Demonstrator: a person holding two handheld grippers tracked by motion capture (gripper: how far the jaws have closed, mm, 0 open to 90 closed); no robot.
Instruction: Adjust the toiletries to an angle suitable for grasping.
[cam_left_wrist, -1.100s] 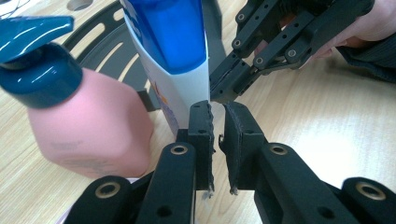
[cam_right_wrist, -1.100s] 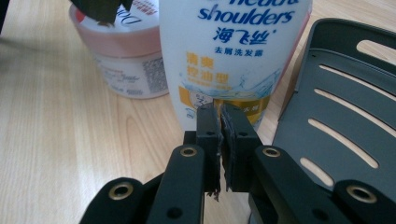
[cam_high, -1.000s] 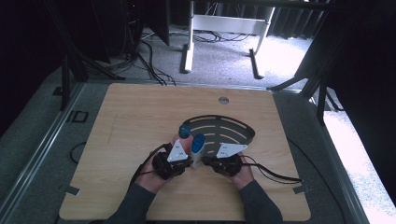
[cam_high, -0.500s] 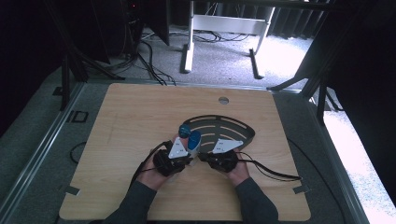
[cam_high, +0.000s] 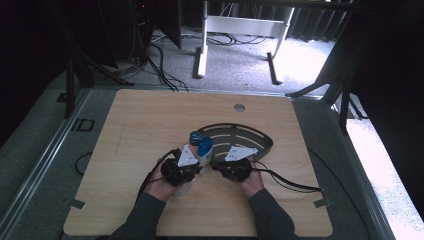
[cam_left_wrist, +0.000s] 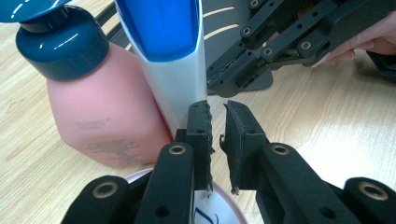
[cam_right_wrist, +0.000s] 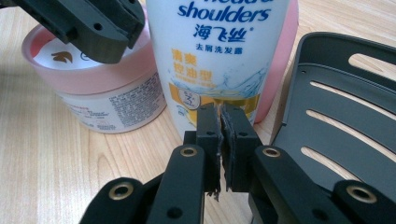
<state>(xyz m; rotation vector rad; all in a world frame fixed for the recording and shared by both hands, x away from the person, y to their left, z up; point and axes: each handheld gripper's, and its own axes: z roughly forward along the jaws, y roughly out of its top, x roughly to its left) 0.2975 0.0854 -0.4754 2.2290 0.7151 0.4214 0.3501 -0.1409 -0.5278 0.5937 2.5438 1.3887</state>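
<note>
your left gripper (cam_left_wrist: 217, 126), jaws barely apart, and right gripper (cam_right_wrist: 219, 122), jaws closed, both empty, flank the white shampoo bottle (cam_right_wrist: 217, 56) near the table's (cam_high: 150, 120) front edge.

White shampoo bottle (cam_right_wrist: 215, 60), blue cap, upright on the counter (cam_high: 150, 125). Pink bottle (cam_left_wrist: 100, 116), dark teal cap, upright, touching it at 10 o'clock. Pink-lidded round jar (cam_right_wrist: 100, 88) just beside, at 7 o'clock.
</note>
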